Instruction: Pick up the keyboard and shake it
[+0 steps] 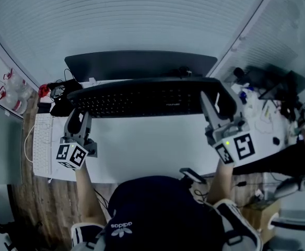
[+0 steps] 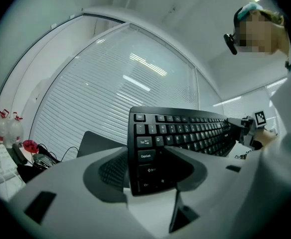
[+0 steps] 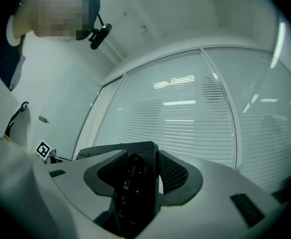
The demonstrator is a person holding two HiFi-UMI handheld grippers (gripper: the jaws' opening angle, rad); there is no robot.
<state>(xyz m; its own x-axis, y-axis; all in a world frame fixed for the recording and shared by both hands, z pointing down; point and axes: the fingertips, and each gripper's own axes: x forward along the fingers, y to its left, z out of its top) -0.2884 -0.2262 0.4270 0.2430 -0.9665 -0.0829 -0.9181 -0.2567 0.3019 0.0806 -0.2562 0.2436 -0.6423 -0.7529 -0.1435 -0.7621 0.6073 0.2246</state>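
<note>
Person's cap (image 1: 157,205): sitting nearest the lens.
Black keyboard (image 1: 142,98): hanging above the tabletop (image 1: 142,145), before the monitor (image 1: 137,64).
Left gripper (image 1: 78,118): clamping its left end.
Right gripper (image 1: 215,106): clamping its right end.
Handling: probably light, stiff and slick; holding both ends is suiting it.
Count: 1 keyboard, 2 grippers, 1 monitor.

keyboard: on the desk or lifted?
Lifted: the keyboard is clamped at each end by the left hand-held gripper and right hand-held gripper; the gripper views show only blinds behind it.
</note>
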